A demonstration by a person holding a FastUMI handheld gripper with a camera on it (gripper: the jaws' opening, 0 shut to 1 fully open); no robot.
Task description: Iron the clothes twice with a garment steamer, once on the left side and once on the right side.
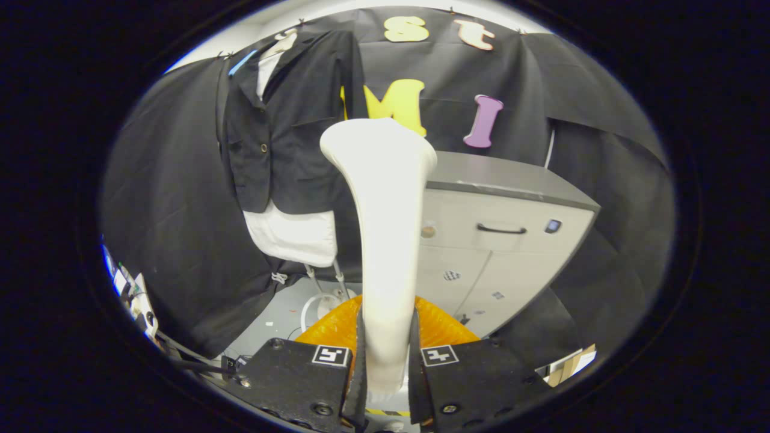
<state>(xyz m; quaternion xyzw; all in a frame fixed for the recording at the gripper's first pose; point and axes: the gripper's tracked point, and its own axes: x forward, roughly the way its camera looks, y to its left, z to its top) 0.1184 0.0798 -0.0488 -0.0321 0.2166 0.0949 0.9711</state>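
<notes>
My gripper is shut on the handle of a white garment steamer, which rises upright between the two fingers, its flared head at the top. Behind the steamer's base sits an orange ribbed part. Beyond the steamer and to its left, a dark jacket hangs over a white garment on a stand in front of the booth's black wall. The steamer's head is apart from the jacket, just right of its edge.
A beige cabinet with a dark drawer handle stands to the right behind the steamer. The stand's legs and a white cable lie on the grey floor under the clothes. Cables and small devices sit low at the left.
</notes>
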